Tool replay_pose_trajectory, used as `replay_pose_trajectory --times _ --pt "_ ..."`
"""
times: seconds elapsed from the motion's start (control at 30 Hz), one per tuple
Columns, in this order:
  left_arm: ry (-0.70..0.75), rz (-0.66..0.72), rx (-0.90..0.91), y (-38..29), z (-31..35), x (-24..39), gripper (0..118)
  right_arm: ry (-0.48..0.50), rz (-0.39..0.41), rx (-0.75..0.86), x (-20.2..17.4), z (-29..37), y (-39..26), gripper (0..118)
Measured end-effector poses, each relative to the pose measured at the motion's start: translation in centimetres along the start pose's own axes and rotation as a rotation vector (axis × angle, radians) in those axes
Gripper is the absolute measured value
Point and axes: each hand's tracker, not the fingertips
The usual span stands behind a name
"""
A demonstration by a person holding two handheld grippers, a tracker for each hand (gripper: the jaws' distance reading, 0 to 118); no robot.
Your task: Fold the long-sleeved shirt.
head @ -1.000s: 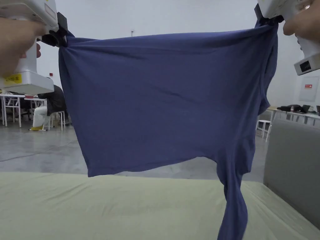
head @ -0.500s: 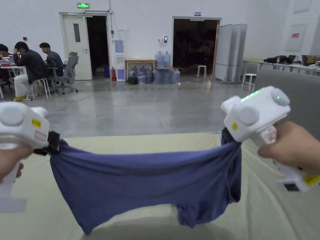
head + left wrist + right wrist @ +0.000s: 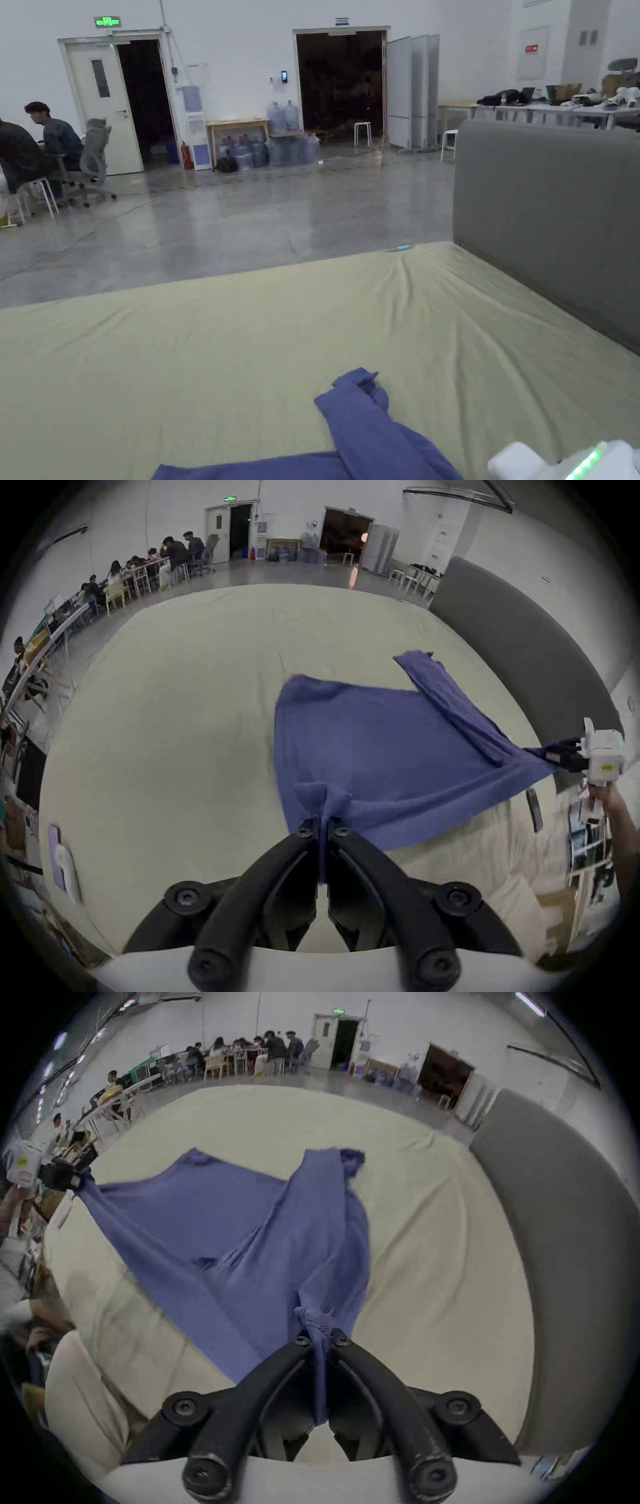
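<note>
Blue long-sleeved shirt [image 3: 374, 757] lies spread on the pale yellow-green bed sheet [image 3: 190, 722], its near edge lifted off the surface and stretched between the two grippers. On the left, the left gripper [image 3: 322, 830] has both black jaws clenched on a bunched corner of the fabric, a thin strip of cloth running down between them. Toward the middle, the shirt's body is flat but creased, and one sleeve [image 3: 332, 1206] lies folded over it, its cuff crumpled at the far end; the other sleeve cannot be made out. On the right, the right gripper [image 3: 320, 1338] pinches a gathered knot of cloth between both jaws. In the head view the frame's lower edge cuts off most of the shirt, leaving the sleeve end and a sliver of the gripper's white housing. A grey padded headboard [image 3: 550, 212] borders the bed on the right.
</note>
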Motion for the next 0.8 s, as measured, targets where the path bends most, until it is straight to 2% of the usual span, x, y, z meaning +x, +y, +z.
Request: replay_pose_trajectory --times 0.1,0.13,0.27,0.43,0.53,0.63,0.8 --pt "-0.009 0.014 -0.007 -4.4 1.3 0.2 0 0.014 -0.001 -0.03 -1.4 0.8 -4.2 0" --pt "-0.031 0.022 -0.065 -5.7 1.3 0.1 0 0.013 -0.005 -0.044 -1.8 0.7 -5.5 0" --pt "-0.048 0.108 -0.1 -10.4 1.1 -0.4 0 0.037 -0.028 -0.132 -2.9 -0.2 -9.9 0" --pt "-0.003 0.078 -0.125 -15.1 -0.6 -2.1 0 0.05 -0.042 -0.182 -4.2 -1.3 -13.2 0" --pt "-0.036 0.103 -0.141 -16.9 -1.9 -2.4 0 0.021 -0.026 -0.211 -4.4 -2.9 -14.1 0" --pt "-0.018 0.105 -0.181 -18.6 -3.7 -2.2 0 0.052 -0.1 -0.265 -3.8 -4.5 -15.1 0" --pt "-0.021 0.153 -0.164 -19.5 -5.1 -2.8 0 0.045 -0.158 -0.258 -3.5 -5.6 -16.1 0"
